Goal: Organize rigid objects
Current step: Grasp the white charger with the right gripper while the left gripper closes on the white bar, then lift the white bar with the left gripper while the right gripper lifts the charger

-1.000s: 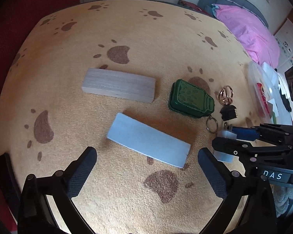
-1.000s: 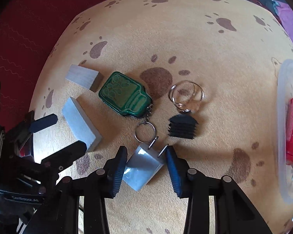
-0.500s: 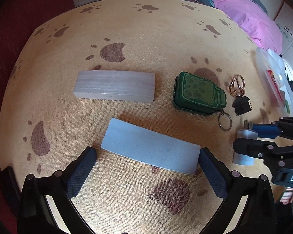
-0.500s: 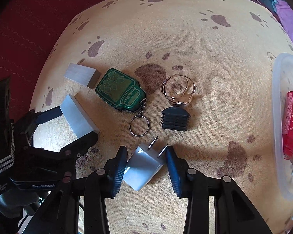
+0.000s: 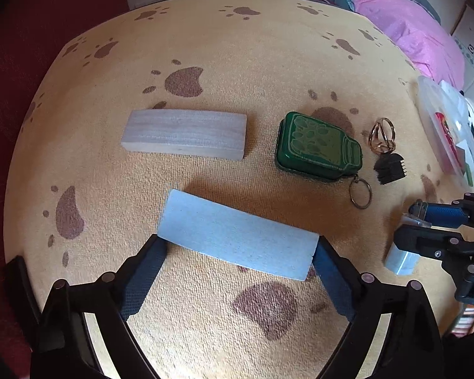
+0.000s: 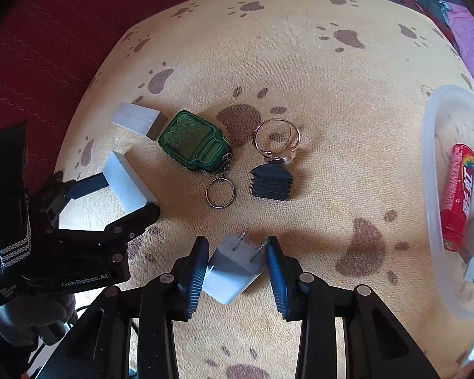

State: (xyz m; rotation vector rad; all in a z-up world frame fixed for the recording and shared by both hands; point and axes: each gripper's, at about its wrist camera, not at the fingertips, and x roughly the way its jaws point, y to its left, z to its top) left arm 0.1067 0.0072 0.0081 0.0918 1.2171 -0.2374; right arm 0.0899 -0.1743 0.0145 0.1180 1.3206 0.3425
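The left gripper (image 5: 238,260) was closing endwise on the near grey block (image 5: 237,233), pads at both ends. The right gripper (image 6: 235,270) was closing, pads against the white plug adapter (image 6: 232,268), on the paw-print mat (image 6: 300,69).

A tan paw-print bench (image 6: 300,63) carries 2 grey blocks, one (image 5: 186,134) beyond the left tongs (image 5: 238,263), one (image 5: 237,235) between them, plus a green jar-shaped keychain (image 6: 194,140), wire rings (image 6: 276,139), a black ribbed cap (image 6: 271,182), a white plug (image 6: 233,267) between the right tongs (image 6: 235,271), and a clear tub (image 6: 433,170).
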